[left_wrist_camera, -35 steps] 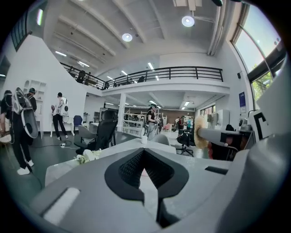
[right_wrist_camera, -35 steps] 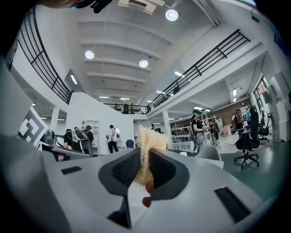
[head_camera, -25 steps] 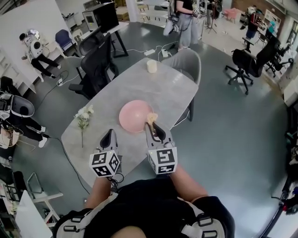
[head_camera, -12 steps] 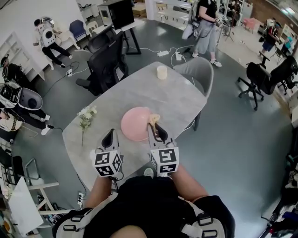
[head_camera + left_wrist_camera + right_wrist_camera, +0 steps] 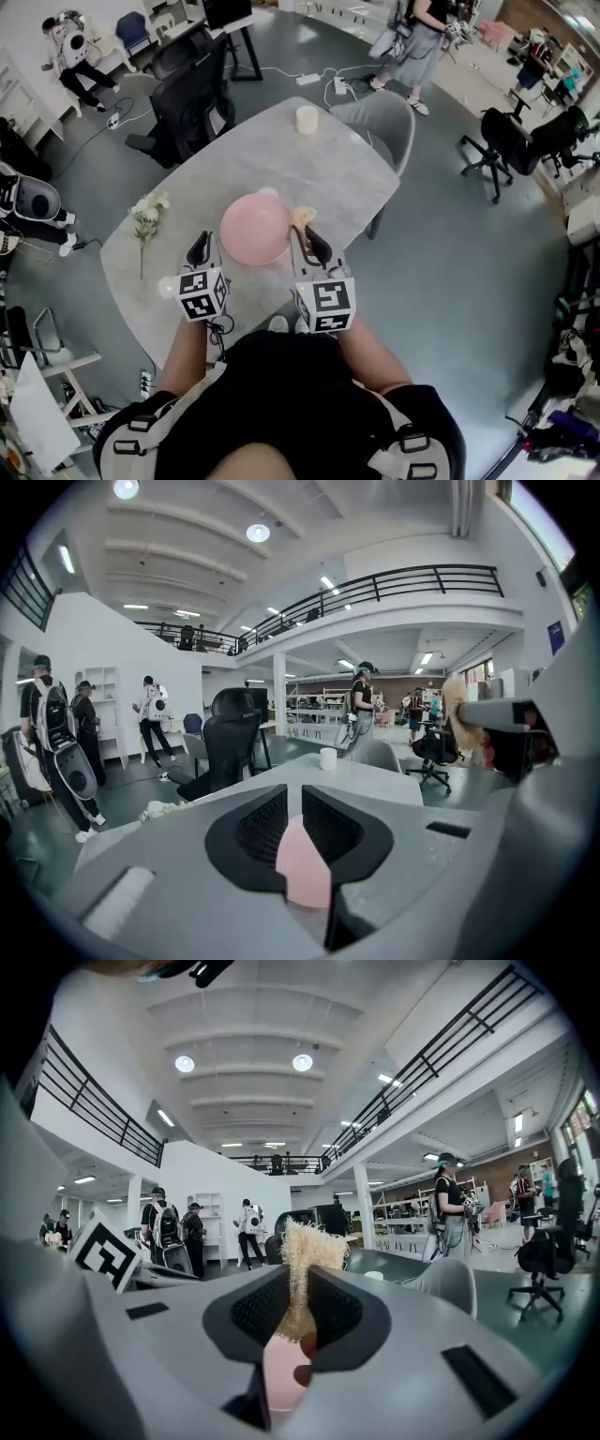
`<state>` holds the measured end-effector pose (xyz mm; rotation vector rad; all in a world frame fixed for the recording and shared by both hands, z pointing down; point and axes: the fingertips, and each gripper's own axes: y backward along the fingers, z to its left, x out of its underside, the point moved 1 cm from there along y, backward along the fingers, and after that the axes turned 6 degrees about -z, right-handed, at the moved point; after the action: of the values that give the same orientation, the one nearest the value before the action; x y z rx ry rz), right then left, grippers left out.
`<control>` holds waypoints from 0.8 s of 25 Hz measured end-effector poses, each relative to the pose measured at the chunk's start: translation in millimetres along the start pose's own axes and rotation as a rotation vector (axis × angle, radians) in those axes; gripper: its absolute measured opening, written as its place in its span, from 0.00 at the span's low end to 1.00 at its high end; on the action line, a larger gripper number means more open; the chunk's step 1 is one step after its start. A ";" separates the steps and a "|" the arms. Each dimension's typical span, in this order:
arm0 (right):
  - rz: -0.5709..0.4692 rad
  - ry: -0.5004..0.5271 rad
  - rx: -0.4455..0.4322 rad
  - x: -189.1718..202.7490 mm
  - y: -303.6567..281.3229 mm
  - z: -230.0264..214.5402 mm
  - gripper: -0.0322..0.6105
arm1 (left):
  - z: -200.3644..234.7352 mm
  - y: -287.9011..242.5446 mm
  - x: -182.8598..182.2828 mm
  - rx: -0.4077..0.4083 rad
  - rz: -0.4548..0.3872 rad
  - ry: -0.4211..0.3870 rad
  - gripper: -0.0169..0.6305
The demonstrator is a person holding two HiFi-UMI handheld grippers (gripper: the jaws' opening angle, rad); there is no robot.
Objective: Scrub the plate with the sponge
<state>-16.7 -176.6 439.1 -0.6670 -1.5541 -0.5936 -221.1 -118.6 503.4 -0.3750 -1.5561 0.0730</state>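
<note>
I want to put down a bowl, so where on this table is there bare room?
Most room is the bare table between the pink plate and the white cup. A narrower strip lies between plate and flowers. The near edge, by the plate and sponge, is crowded.

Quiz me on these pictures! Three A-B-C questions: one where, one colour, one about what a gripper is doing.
1. Where are the flowers? A on the table, left of the plate; B on the plate; C under the table.
2. What colour is the plate? A blue; B pink; C green.
3. The right gripper is: A open, empty; B shut on the plate; C shut on the sponge.
Answers: A, they lie on bare table; B, it looks pink; C, the sponge sticks up between its pads.
</note>
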 end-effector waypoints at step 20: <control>0.097 0.023 0.176 26.3 4.2 -41.4 0.14 | 69.5 -124.7 229.1 -0.117 0.562 0.479 0.21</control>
<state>13.7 -201.3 468.9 -0.5960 -1.5233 -0.3853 -307.1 -158.8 756.0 -0.8503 -0.9507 0.3059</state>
